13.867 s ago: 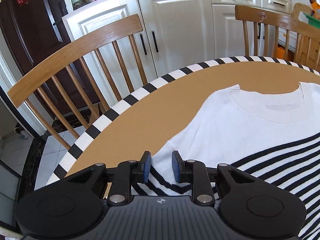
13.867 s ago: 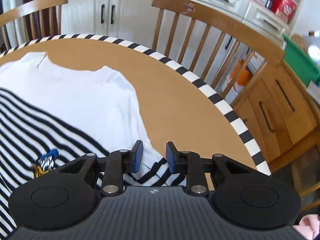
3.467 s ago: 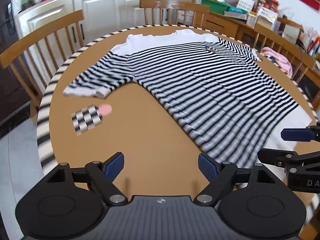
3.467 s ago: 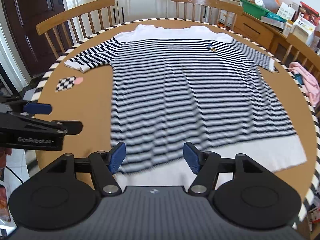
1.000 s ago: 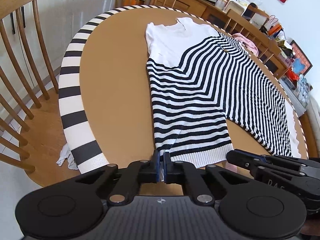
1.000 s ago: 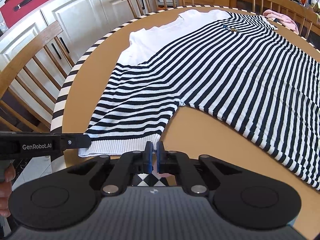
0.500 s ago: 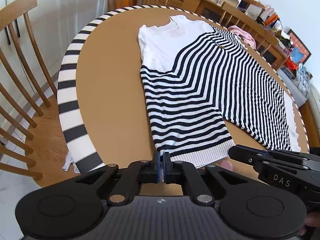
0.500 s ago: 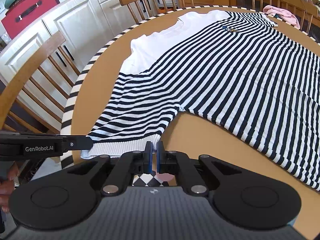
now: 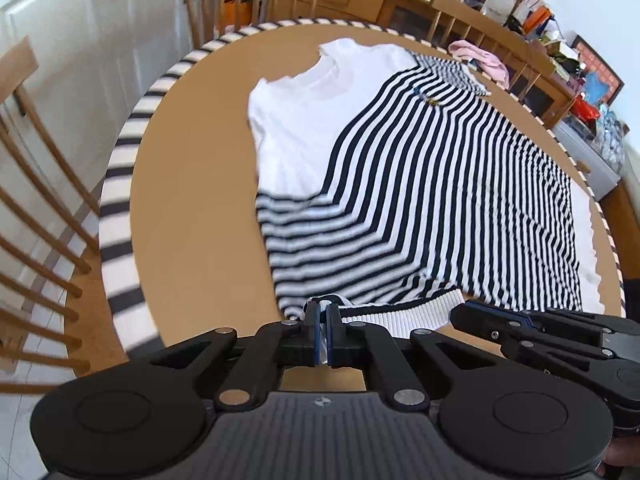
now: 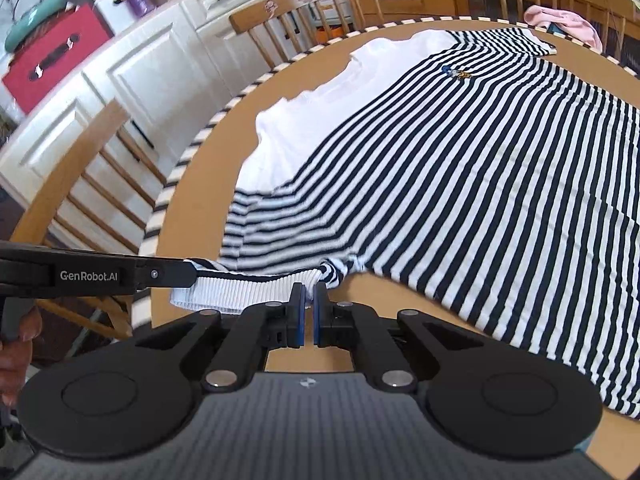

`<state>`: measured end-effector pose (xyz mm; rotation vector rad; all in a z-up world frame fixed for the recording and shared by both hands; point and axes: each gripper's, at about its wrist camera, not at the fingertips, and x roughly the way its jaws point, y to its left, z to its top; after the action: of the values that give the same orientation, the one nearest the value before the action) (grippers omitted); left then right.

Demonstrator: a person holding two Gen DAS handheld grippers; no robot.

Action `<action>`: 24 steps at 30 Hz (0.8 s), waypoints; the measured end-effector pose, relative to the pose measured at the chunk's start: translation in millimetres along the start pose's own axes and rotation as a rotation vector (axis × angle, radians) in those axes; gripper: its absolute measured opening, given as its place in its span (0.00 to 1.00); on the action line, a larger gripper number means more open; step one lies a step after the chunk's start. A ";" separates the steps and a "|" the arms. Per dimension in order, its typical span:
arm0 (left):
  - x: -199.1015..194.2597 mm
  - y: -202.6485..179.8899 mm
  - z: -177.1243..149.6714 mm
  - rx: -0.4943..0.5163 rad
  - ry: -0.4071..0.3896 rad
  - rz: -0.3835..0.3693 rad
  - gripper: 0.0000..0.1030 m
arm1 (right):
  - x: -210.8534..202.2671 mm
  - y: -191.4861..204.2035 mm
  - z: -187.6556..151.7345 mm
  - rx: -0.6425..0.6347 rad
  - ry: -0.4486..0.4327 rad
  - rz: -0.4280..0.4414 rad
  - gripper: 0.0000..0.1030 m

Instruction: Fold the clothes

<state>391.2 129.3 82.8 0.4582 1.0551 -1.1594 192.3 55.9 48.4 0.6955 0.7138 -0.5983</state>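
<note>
Now, left hand-held gripper clamped on striped sweater's sleeve cuff, right hand-held gripper pinching cuff's other end, cuff lifted off counter.

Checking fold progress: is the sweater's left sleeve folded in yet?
Not yet. The sleeve lies spread outward; both grippers pinch its white cuff, lifted slightly.
</note>
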 end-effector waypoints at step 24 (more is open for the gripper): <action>151.9 -53.6 163.5 0.375 0.145 -0.260 0.04 | 69.2 -81.4 62.2 0.673 -0.114 -0.210 0.05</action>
<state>417.0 -94.9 41.2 0.7234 1.0443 -1.5861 201.7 -58.3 2.0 1.2036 0.4738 -1.0840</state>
